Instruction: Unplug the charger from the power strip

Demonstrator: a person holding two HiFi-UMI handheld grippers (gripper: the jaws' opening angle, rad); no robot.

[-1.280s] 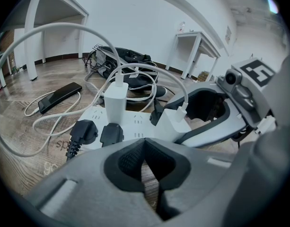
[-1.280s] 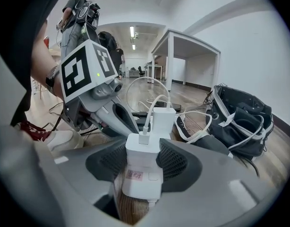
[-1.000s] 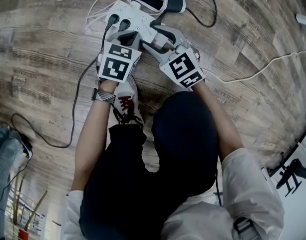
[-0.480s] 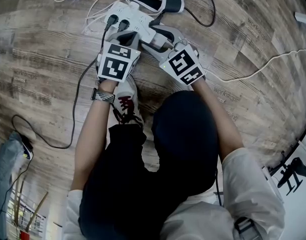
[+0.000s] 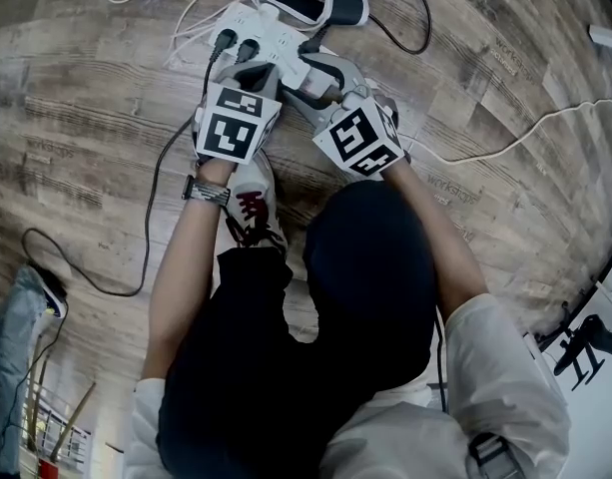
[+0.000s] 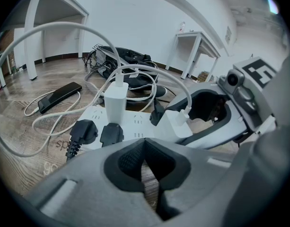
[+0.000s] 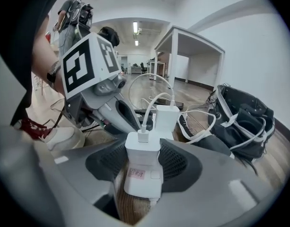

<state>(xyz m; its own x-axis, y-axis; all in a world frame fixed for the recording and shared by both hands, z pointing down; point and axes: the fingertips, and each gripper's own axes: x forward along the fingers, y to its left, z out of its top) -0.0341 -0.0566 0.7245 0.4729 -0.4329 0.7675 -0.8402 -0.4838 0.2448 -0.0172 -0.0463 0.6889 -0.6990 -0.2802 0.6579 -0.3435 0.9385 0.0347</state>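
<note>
In the head view, the white power strip [image 5: 276, 48] lies on the wooden floor [image 5: 86, 98]. The left gripper [image 5: 252, 76] sits just on the strip's near side, by two black plugs [image 5: 226, 40]. The right gripper [image 5: 310, 74] reaches in at the strip's right end. This view does not show how far either pair of fingers stands open.

In the left gripper view, the left gripper's fingers [image 6: 130, 162] are pressed together with nothing between them; only a thin slit of floor shows. Just beyond them lies the power strip [image 6: 135, 123]. The two black plugs [image 6: 83, 131] sit in its near left side, and a tall white adapter [image 6: 115, 100] stands upright in its middle. At the strip's right end the white charger [image 6: 174, 124] sits tilted, with a white cable leaving its top, and the right gripper's fingers [image 6: 220, 134] close around it. A dark phone [image 6: 59, 95] lies on the floor beyond the strip, to the left.

In the right gripper view, the right gripper [image 7: 143, 161] has its fingers clamped on both sides of the charger [image 7: 144, 148]. Bare floor shows under the charger's lower end, and whether its prongs sit in a socket cannot be told. The tall adapter [image 7: 166, 117] stands just beyond it.
</note>
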